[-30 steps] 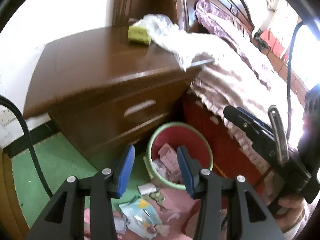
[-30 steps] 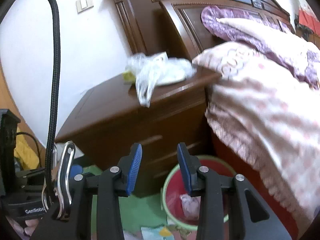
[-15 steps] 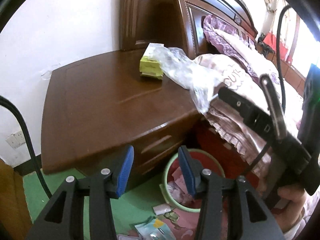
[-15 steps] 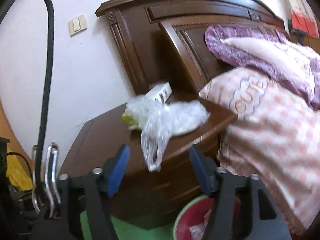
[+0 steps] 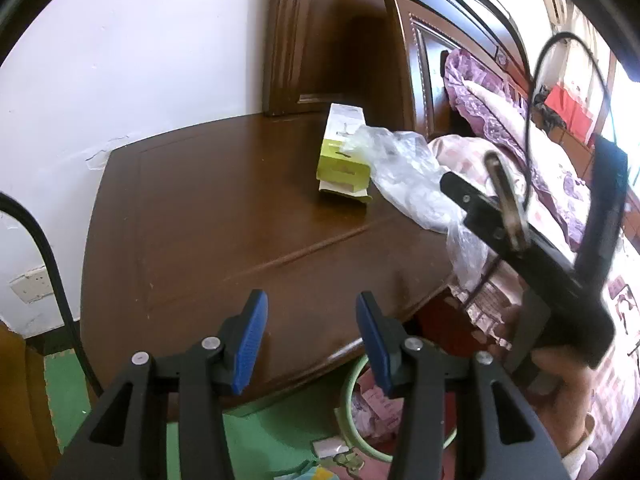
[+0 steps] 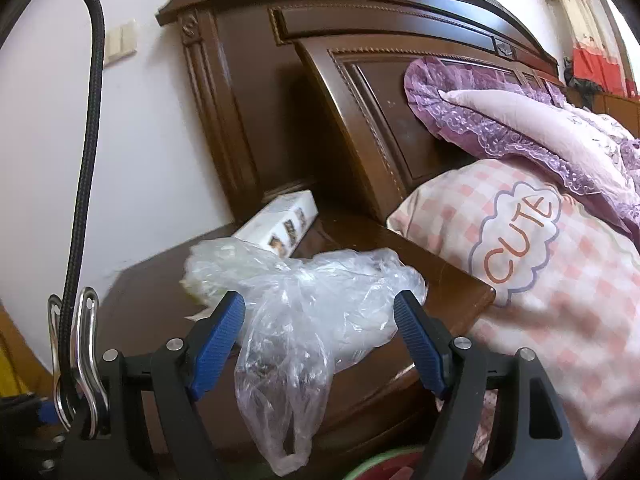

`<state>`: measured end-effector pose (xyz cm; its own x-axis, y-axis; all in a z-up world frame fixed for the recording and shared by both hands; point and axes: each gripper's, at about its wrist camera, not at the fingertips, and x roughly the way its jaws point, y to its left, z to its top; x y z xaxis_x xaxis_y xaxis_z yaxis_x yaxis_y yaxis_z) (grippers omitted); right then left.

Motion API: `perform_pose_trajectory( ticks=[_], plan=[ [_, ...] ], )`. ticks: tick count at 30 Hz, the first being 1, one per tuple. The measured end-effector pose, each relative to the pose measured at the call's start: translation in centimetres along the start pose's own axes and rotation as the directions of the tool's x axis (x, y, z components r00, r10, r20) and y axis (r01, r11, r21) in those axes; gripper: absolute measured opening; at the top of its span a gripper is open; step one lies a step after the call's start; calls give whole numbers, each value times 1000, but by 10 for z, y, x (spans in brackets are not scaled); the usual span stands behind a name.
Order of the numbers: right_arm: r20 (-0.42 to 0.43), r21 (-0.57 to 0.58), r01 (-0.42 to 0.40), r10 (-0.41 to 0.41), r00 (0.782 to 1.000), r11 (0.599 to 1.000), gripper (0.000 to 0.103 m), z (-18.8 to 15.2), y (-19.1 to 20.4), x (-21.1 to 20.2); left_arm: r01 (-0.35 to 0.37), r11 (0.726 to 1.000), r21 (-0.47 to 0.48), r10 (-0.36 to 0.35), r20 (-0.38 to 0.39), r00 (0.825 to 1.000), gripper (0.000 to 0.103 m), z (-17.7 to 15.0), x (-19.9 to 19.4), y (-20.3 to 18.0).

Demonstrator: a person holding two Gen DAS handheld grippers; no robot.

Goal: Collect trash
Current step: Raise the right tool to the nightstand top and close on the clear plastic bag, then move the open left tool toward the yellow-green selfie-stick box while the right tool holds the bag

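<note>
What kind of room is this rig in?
A bedroom, most likely: a carved wooden headboard, pillows on a bed, and a wooden nightstand beside it, with a waste bin on the floor.

Crumpled plastic bag [image 6: 304, 320] hides the carton's [image 6: 280, 224] near end; waste bin [image 5: 348, 404] mostly hidden below the surface [image 5: 224, 216].

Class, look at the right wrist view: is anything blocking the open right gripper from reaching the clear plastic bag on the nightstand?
Nothing visible does. The plastic bag lies directly ahead of the right gripper, whose jaws have just been opening and stand either side of it, not pressing.
</note>
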<state>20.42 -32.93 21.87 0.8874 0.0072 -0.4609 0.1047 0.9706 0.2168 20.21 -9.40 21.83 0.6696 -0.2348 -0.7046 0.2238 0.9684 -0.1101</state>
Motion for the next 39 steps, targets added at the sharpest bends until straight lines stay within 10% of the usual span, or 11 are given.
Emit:
perform_pose_trajectory(
  ticks=[6,11,14,39],
  plan=[
    [-70,40,22,-19,997,999,70,-10,-8,23,3,1000,-4,-3,-9,1000,49,-2,6,2],
    [-71,43,39,-36,997,998,18,-12,-11,21,10,1000,-18,-10,-11,1000,48,-5,6,5],
    [-73,75,18,-13,997,997,10,-13,-19,18,7,1000,-16,-8,-16,1000,48,-6,5,5],
    [-33,140,-135,141,989,981,6,-24,-73,-37,-42,999,-4,42,29,999,48,83,49,-37]
  ],
)
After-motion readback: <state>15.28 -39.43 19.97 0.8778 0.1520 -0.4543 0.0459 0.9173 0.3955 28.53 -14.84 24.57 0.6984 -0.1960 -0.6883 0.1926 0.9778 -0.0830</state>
